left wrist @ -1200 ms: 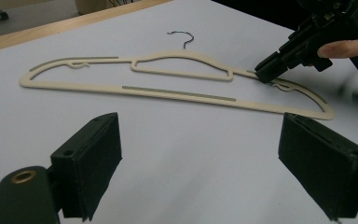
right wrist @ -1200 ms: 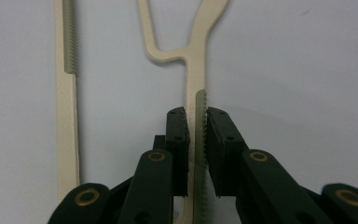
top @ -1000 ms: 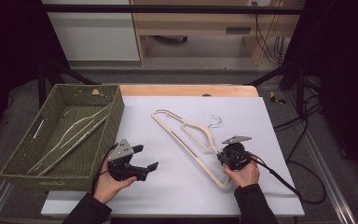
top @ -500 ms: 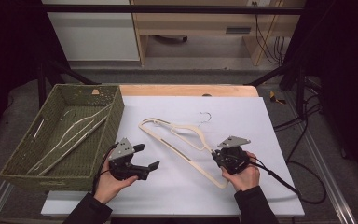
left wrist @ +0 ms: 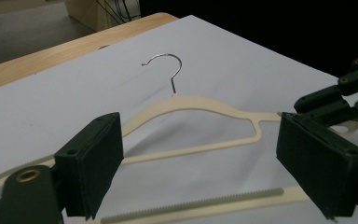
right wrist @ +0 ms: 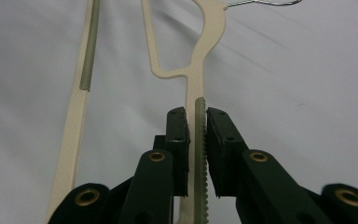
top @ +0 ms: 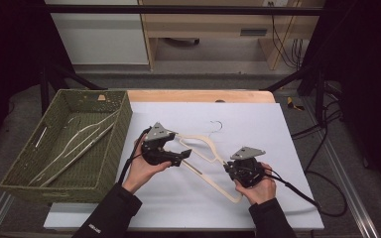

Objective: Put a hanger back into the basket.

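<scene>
A cream plastic hanger (top: 206, 148) with a metal hook (top: 217, 125) lies across the middle of the white table top (top: 278, 129). My right gripper (top: 229, 171) is shut on the hanger's right shoulder arm (right wrist: 199, 121), its jaws pinching the ribbed strip. My left gripper (top: 183, 156) hovers open over the hanger's left end. In the left gripper view the hanger (left wrist: 200, 105) and its hook (left wrist: 168, 70) lie between and beyond the wide-open jaws, with the lower bar (left wrist: 191, 207) close in front.
A green woven basket (top: 110, 148) stands at the left of the table and holds several more hangers (top: 77, 144). A wooden strip (top: 198, 95) runs along the table's far edge. Cables (top: 297, 191) trail off to the right.
The right gripper has dragged the hanger leftward and turned it. The left gripper has moved up and right from the table's front to the hanger's left end.
</scene>
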